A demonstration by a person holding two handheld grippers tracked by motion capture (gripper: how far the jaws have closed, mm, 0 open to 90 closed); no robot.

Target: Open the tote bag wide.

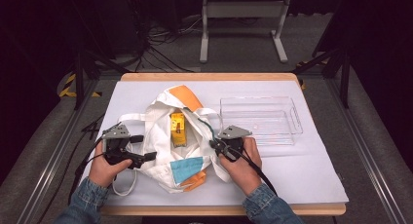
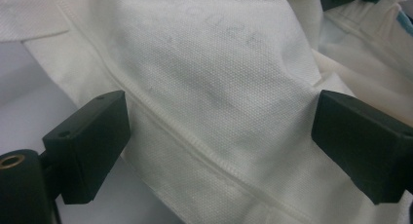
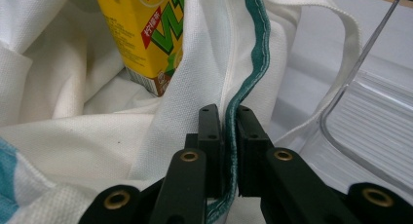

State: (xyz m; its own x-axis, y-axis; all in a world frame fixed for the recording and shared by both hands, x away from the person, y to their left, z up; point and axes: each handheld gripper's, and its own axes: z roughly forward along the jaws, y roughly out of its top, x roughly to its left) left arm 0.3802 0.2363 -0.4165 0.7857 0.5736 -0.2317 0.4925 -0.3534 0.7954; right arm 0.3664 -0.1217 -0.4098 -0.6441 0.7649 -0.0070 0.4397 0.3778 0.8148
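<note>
A white cloth bag [image 1: 160, 136] with orange and teal patches lies open at the middle of the table. A yellow drink carton [image 1: 178, 129] stands inside it, and its lower end is also seen as the carton [image 3: 141, 29] in the right gripper view. My right gripper [image 1: 214, 145] is at the bag's right side. In its own view the right gripper [image 3: 228, 121] is shut on the bag's green-edged rim [image 3: 258, 53]. My left gripper [image 1: 142, 147] is at the bag's left side. Its jaws stand wide apart, one on either side of the white fabric [image 2: 209, 78], without pressing it.
A clear plastic tray [image 1: 258, 119] stands to the right of the bag, close to the right gripper; its curved wall [image 3: 370, 121] shows in the right gripper view. A white mat [image 1: 302, 170] covers the wooden table. A bag strap loops near the front left edge.
</note>
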